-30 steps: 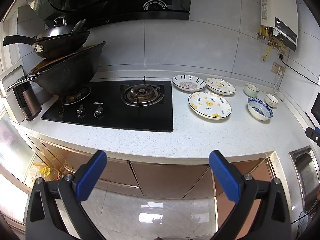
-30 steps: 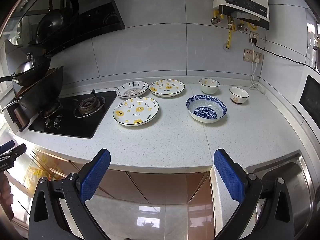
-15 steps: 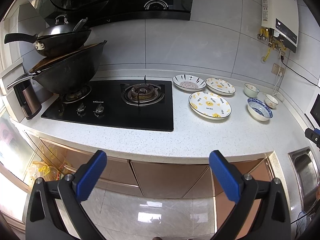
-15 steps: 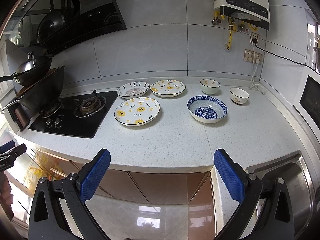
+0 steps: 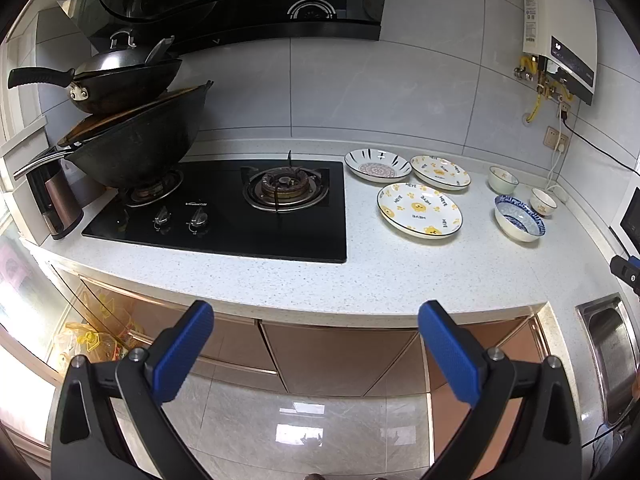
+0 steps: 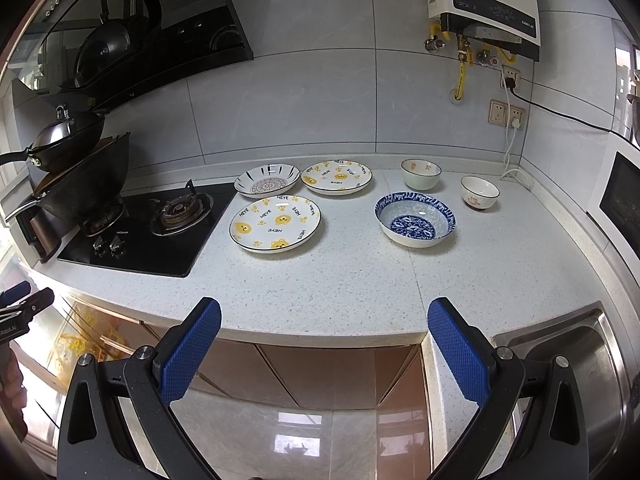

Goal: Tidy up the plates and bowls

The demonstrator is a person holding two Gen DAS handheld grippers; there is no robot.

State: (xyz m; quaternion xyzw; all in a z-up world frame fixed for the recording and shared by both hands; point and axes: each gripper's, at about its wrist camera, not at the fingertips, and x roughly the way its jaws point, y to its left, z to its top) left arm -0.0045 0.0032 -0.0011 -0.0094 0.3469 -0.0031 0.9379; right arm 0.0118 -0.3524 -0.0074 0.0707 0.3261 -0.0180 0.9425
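Note:
Three plates lie on the white counter: a large yellow-bear plate (image 6: 275, 222) in front, a second bear plate (image 6: 337, 176) behind it and a striped patterned plate (image 6: 267, 181) to its left. A blue-patterned bowl (image 6: 415, 218) and two small white bowls (image 6: 421, 173) (image 6: 479, 192) stand to the right. They also show in the left wrist view, the large plate (image 5: 419, 210) and the blue bowl (image 5: 519, 224) among them. My left gripper (image 5: 316, 344) and right gripper (image 6: 324, 344) are open and empty, held off the counter's front edge.
A black gas hob (image 5: 224, 208) with stacked woks (image 5: 132, 128) fills the counter's left. A steel sink (image 6: 592, 368) is at the right front. A water heater (image 6: 484, 4) and cables hang on the back wall. Cabinets and floor lie below.
Both grippers have drifted slightly closer to the counter. Nothing on it has moved, and both stay open.

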